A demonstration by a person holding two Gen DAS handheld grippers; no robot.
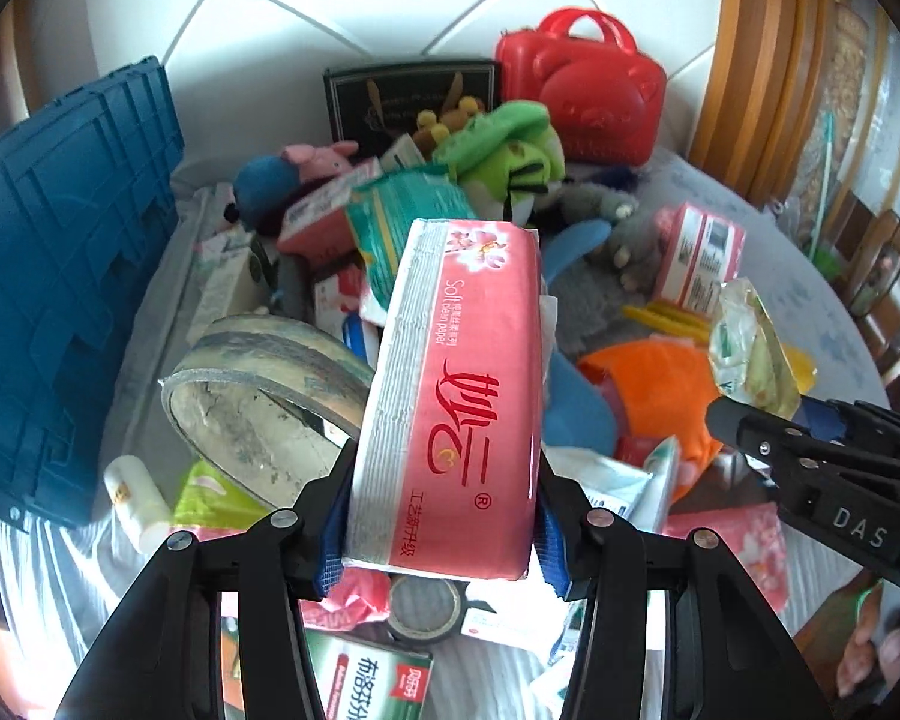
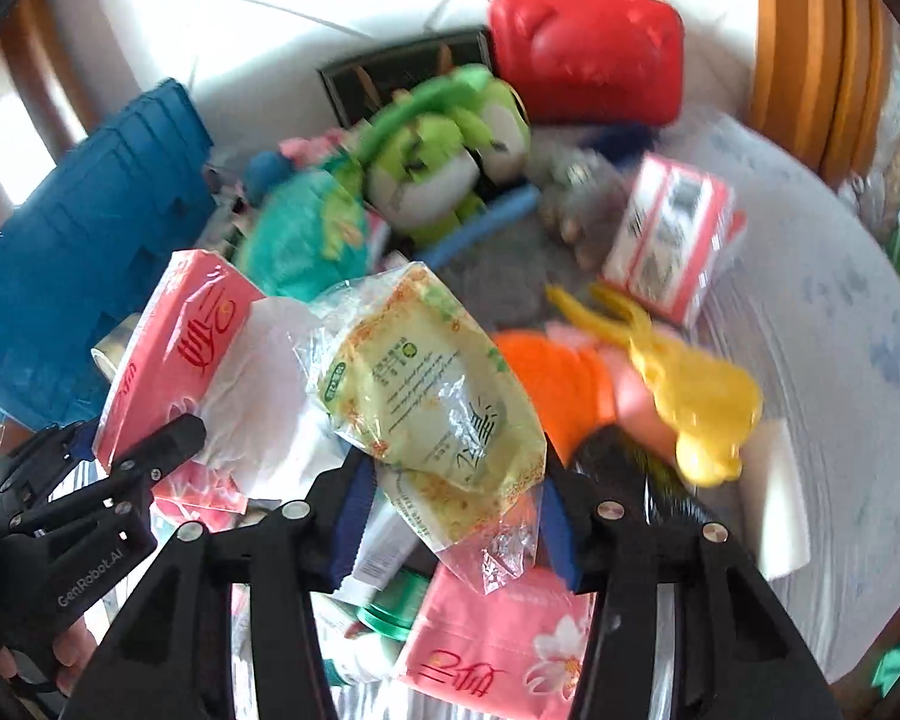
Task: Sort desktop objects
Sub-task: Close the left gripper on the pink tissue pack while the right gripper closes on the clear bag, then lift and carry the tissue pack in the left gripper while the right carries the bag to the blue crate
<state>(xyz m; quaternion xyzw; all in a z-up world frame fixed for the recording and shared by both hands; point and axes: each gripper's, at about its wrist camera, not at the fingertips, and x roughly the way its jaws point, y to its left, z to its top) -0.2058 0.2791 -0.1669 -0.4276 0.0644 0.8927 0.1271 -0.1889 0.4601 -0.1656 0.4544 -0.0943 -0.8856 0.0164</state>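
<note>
Above the cluttered desk [image 1: 810, 252], a pink tissue pack [image 1: 450, 396] is gripped at its near end by the left claw [image 1: 444, 534], the blue pads pressed on both long sides. A crinkled yellow-green snack bag [image 2: 432, 384] is held by the right claw [image 2: 450, 516], which is closed on its lower part; this view is blurred, so the exact grip cannot be judged. Both things are lifted clear of the pile of toys, boxes and packets. For a good step, each object is probably best carried separately, so that the two claws do not collide. The blue crate [image 1: 60, 276] at the left seems a possible place for sorting. The thin bag may slip, therefore the grip should be kept firm.
</note>
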